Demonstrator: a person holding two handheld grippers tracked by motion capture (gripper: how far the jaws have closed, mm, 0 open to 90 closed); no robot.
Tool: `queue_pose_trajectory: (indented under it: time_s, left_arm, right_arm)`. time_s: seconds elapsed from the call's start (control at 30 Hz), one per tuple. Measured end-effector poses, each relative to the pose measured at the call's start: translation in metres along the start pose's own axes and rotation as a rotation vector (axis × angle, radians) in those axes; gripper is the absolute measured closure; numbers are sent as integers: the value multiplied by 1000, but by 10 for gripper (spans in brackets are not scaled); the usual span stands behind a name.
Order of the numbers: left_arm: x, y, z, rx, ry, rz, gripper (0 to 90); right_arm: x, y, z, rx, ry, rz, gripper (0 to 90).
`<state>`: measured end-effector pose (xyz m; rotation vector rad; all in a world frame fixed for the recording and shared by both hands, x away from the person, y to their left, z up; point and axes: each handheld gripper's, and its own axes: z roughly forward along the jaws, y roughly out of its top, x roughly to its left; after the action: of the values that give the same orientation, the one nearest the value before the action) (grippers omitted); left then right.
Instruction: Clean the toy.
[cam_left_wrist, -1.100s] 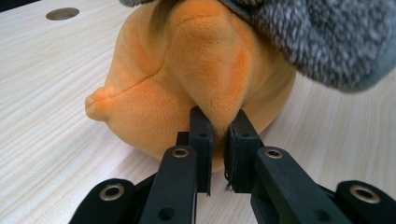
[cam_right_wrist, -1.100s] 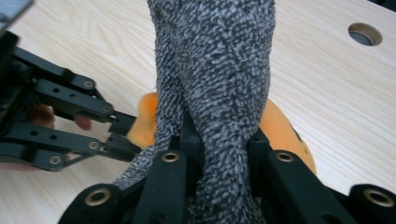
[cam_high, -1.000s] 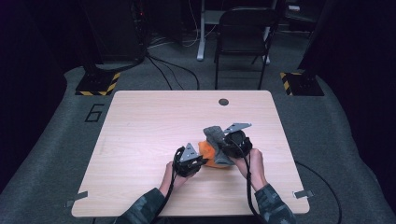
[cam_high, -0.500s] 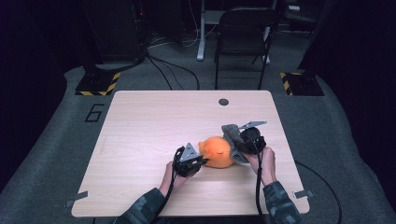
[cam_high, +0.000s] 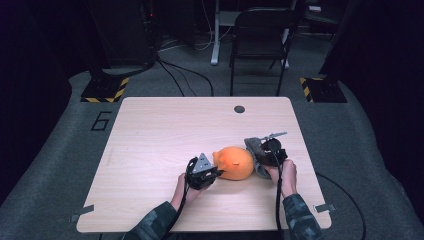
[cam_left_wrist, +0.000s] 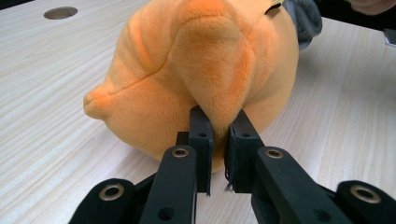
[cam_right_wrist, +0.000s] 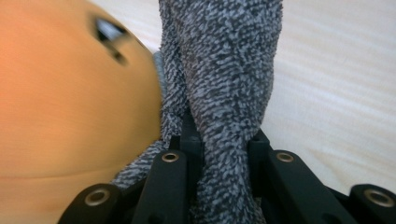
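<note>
Orange plush toy (cam_high: 234, 162), rounded and soft, lies on the wooden tabletop (cam_high: 150, 150) toward its near right part, between the two hands. From the high view it looks like a plump ball with a small point at its left end and a tiny dark mark on its upper side. Close up in the left gripper view, the plush (cam_left_wrist: 201, 60) has short velvety pile, paler along the seams, with a folded flap running down its middle and a stubby nub at the left.

Left gripper (cam_left_wrist: 218, 140) is clamped on the lower tip of that flap, its two black jaws pressed close with orange fabric pinched between them. In the high view this gripper (cam_high: 212, 174) sits just beside the toy's left end, held by the person's left hand (cam_high: 187, 192).

At the toy's right end a grey speckled fabric piece (cam_right_wrist: 224, 70) of knobbly terry-like weave stands up beside the orange body. Right gripper (cam_right_wrist: 226, 149) is closed on this grey piece, the cloth bunched between its jaws. In the high view the right gripper (cam_high: 260, 157) touches the toy's right side, with the right hand (cam_high: 282, 175) behind it.
</note>
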<state>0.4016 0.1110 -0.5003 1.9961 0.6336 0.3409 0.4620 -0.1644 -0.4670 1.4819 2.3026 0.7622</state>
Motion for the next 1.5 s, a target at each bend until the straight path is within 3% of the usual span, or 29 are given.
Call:
queue_pose_trajectory:
  time_s: [0.07, 0.13, 0.3, 0.37, 0.4, 0.43, 0.47, 0.5, 0.53, 0.63, 0.67, 0.7, 0.73, 0.83, 0.87, 0.9, 0.93, 0.97, 1.03, 1.07, 1.2, 1.33, 1.4, 1.5]
  left_arm:
    - [1, 0, 0, 1, -2, 3, 823]
    - [2, 0, -1, -4, -3, -7, 822]
    - [1, -1, 0, -8, -4, -7, 821]
    - [2, -1, -1, -5, -7, -9, 821]
    - [2, -1, -1, -5, -10, -12, 821]
    - [2, -1, -1, -5, -10, -12, 820]
    - [2, -1, 0, -9, -8, -20, 820]
    - [2, -1, 0, -9, -8, -20, 820]
    - [3, 0, 0, -7, -12, -23, 820]
    - [2, 0, 0, -7, -10, -25, 820]
    - [2, 0, 0, -7, -10, -25, 820]
    - [2, 0, -1, -7, -10, -26, 820]
    - [3, 0, -1, -7, -7, -23, 819]
    - [4, 1, -1, -10, -8, -39, 819]
    - [4, 1, -1, -7, -13, -44, 819]
    - [4, 1, -1, -7, -13, -44, 819]
    - [4, 1, -1, -11, -12, -49, 819]
    - [4, 1, -1, -9, -15, -54, 819]
    - [4, 1, -1, -13, -14, -58, 820]
    - [4, 1, 0, -13, -9, -66, 821]
    - [5, 0, 0, -6, -12, -57, 821]
    - [4, 1, 0, -4, -7, -40, 822]
    - [4, 1, 0, -4, -12, -55, 822]
    - [5, 1, 0, -4, -14, -51, 822]
  right_arm:
    - [-1, -2, 5, 28, -7, -1, 759]
    - [-1, -9, 26, 83, -7, -16, 756]
    - [0, -4, 17, 75, -29, -23, 755]
    - [-4, -3, 10, 61, -37, -19, 755]
    - [-9, -1, -4, 23, -48, -3, 756]
    - [-9, -1, -4, 23, -48, -3, 756]
    - [-11, 3, -24, -28, -46, 11, 755]
    - [-11, 3, -24, -28, -46, 11, 755]
    - [-8, 6, -44, -100, -25, 2, 755]
    - [9, 9, -68, -180, 19, -39, 755]
    - [9, 9, -68, -180, 19, -39, 755]
    - [18, 10, -72, -197, 32, -52, 755]
    - [35, 11, -77, -220, 72, -114, 755]
    - [63, 11, -82, -245, 109, -173, 755]
    - [72, 10, -82, -252, 123, -188, 755]
    - [72, 10, -82, -252, 123, -188, 755]
    - [80, 9, -82, -256, 139, -204, 754]
    - [96, 5, -78, -258, 144, -249, 755]
    - [101, 4, -75, -250, 145, -252, 755]
    - [107, 0, -62, -218, 130, -265, 755]
    - [103, -4, -55, -207, 109, -285, 756]
    - [96, -6, -57, -204, 97, -266, 756]
    - [88, -8, -58, -201, 88, -261, 756]
    - [65, -15, -58, -181, 57, -206, 755]
